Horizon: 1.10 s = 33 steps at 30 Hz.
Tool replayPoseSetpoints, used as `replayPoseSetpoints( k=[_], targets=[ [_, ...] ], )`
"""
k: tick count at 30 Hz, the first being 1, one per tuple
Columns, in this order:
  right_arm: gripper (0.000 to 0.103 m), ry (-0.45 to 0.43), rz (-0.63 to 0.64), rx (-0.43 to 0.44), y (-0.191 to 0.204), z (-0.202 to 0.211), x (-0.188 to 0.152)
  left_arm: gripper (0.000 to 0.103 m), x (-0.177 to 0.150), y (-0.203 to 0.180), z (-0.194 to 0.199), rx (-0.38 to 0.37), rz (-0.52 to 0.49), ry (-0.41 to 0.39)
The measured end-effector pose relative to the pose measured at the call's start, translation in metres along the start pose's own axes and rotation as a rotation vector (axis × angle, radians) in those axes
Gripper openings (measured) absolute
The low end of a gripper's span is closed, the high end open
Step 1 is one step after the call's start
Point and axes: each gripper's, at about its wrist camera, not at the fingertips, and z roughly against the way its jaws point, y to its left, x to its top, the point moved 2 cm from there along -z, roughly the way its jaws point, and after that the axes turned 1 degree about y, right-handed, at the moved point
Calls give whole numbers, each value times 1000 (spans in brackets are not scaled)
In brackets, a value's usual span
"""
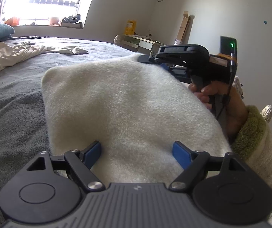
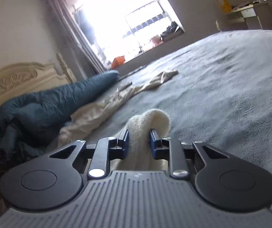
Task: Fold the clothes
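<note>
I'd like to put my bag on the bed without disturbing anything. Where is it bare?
The grey bedspread lies bare across its broad stretch between the beige garment and the desk side. It is crowded near the headboard, where the teal duvet is bunched, and around the white fleece cloth by the tongs.

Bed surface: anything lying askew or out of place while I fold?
Yes. A beige garment lies twisted and strung out across the grey bedspread instead of flat, beside a bunched teal duvet. The white fleece garment looks fine.
</note>
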Motion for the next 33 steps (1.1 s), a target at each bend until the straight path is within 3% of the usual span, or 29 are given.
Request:
replayPoseSetpoints(
  k=[4, 5, 6, 8, 12, 17, 20, 22, 24, 28, 30, 33],
  targets=[
    [22, 25, -93, 0, -34, -13, -16, 84, 0, 0, -2, -9, -8, -4],
    [25, 27, -114, 17, -41, -14, -18, 84, 0, 1, -3, -13, -7, -5],
    [35, 28, -125, 23, -42, -11, -15, 85, 0, 2, -3, -17, -6, -5],
    [39, 37, -123, 27, -39, -2, -7, 85, -2, 3, -2, -21, 0, -9],
    [39, -43, -3, -54, -16, 31, 14, 85, -2, 5, -2, -24, 11, -13],
    [38, -97, 291, -26, 39, 42, 27, 85, -4, 5, 0, -21, 23, -27],
    [37, 11, 423, -99, 39, 6, 5, 85, -4, 8, 2, -22, 39, -35],
    [38, 146, 433, -167, 20, -27, -18, 85, -4, 11, 5, -25, 57, -37],
    [40, 127, 400, -155, 10, -29, -23, 83, -2, 14, 10, -23, 77, -38],
    [37, 139, 479, -176, 51, -12, 4, 83, -8, 25, 28, -27, 138, -76],
    [37, 137, 529, -98, 81, -1, 12, 83, -12, 32, 32, -39, 172, -86],
    [37, 227, 638, -63, 106, -16, -9, 83, -21, 41, 31, -47, 198, -79]
  ],
)
